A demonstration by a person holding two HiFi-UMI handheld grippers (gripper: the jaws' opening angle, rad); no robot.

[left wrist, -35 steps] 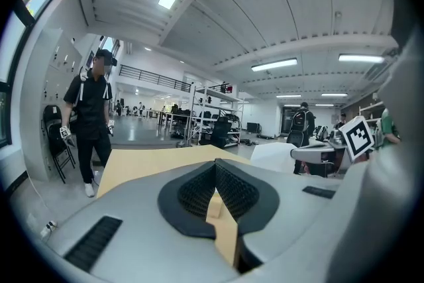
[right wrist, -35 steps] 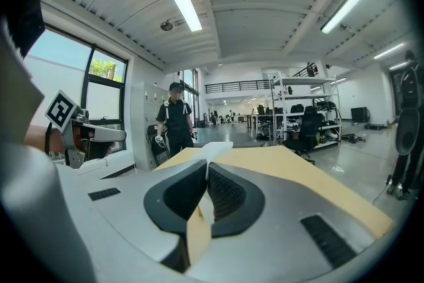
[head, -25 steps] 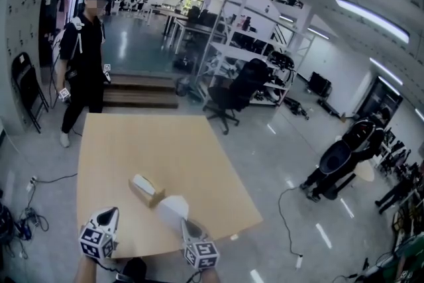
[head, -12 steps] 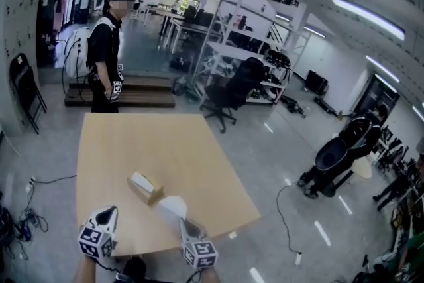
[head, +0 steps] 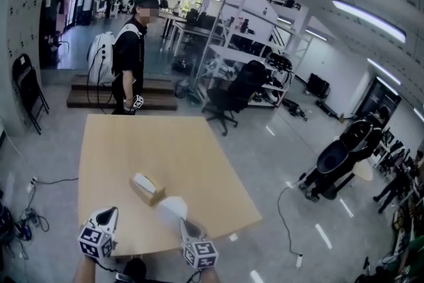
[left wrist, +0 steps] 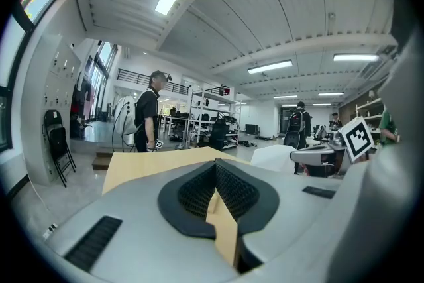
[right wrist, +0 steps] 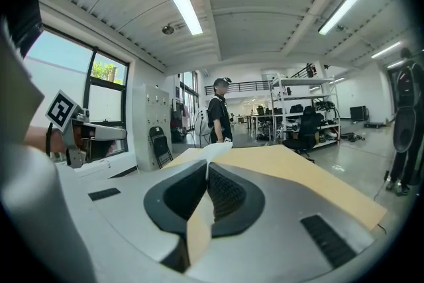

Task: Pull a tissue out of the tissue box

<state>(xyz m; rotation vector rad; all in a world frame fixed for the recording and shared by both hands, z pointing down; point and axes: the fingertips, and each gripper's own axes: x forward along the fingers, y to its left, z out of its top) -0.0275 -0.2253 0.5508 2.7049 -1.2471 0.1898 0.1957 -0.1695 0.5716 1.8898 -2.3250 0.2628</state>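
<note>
Right tool (head: 186, 224) tight on white tissue (head: 172, 207) near tissue box (head: 146, 187); left tool (head: 109, 211) pressed together, empty.

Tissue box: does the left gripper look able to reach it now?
Probably yes: only bare table lies between the left gripper and the tissue box, though its jaws are shut.

Tissue box (head: 146, 188) on table (head: 165, 149), behind tissue (head: 172, 207)

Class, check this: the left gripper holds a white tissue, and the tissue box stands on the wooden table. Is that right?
Not quite: the right gripper holds the tissue, as the head view shows. The tissue box does stand on the table.
</note>
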